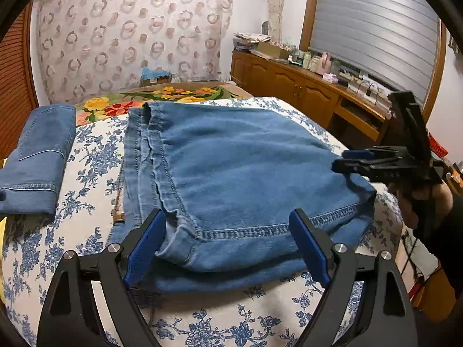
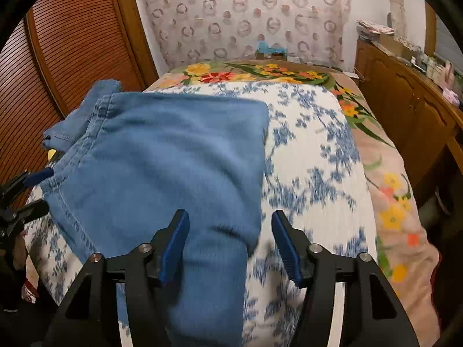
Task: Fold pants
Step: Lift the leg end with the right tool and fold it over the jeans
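While I see no readable writing anywhere, the folded pants lie on my bedspread; my left gripper and right gripper both gape wide, pressing nothing, denim between them.

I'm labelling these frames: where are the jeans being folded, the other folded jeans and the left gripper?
jeans being folded point(image 1: 246, 156), left wrist view, top layer
other folded jeans point(image 1: 40, 150), left wrist view, upper face
left gripper point(image 1: 228, 237), left wrist view, between fingertips

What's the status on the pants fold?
Left gripper open, right gripper open, neither gripping. Jeans folded on floral bedspread. Second folded pair off to side. Nothing obstructing.
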A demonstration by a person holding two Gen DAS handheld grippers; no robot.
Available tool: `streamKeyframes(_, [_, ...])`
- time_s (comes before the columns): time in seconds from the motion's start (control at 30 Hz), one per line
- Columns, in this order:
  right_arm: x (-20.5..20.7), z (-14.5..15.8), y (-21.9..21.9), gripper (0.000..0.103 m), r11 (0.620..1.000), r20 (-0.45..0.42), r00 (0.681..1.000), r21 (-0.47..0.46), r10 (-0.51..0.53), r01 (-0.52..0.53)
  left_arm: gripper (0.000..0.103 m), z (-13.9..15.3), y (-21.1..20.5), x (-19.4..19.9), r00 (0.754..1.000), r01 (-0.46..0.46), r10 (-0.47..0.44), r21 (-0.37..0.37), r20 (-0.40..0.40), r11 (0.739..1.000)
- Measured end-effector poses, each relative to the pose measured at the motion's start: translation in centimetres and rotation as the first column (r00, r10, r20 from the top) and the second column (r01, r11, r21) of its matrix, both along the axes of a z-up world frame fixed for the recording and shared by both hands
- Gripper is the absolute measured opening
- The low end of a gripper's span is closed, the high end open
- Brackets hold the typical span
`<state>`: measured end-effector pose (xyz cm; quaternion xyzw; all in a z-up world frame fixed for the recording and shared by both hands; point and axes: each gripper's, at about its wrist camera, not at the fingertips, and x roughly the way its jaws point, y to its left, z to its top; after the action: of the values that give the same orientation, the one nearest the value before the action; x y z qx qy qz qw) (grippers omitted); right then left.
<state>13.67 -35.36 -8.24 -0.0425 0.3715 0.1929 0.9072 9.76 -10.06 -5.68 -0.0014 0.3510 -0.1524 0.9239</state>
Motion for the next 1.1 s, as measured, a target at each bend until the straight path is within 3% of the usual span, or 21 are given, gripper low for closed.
streamKeyframes(0.63, [-2.9,-2.1,-0.4,0.063,0.997,-0.02,1.0,0.076,-0.017,0.019,0.087,-2.3,-1.5,0.5,0.998,-0.013,0.018,0.087,-0.053,0.996])
streamKeyframes(0.77, [-3.3,-2.4,0.0,0.04,0.995,-0.016,1.0,0.1,0.004,-0.002,0.087,-2.4,-1.3,0.3,0.999,-0.009,0.014,0.081,-0.052,0.997])
streamKeyframes(0.83, [-3.4,-2.3,0.2,0.02,0.995,-0.012,1.0,0.1,0.013,-0.012,0.087,-2.4,-1.2,0.2,0.998,-0.008,0.012,0.074,-0.055,0.997])
streamKeyframes(0.87, [-3.5,-2.2,0.3,0.015,0.994,-0.009,1.0,0.107,0.018,-0.017,0.087,-2.4,-1.0,0.3,0.998,-0.007,0.011,0.071,-0.056,0.997])
streamKeyframes(0.97, [-3.9,-1.0,0.3,0.011,0.989,0.015,1.0,0.144,0.024,-0.026,0.087,-2.1,-0.6,0.1,0.998,-0.011,0.014,0.056,-0.056,0.998])
streamKeyframes(1.1, [-5.0,2.5,0.9,0.01,0.981,0.11,0.993,0.18,0.052,-0.071,0.087,-1.1,0.5,-0.9,0.999,-0.028,0.029,0.023,-0.039,0.999])
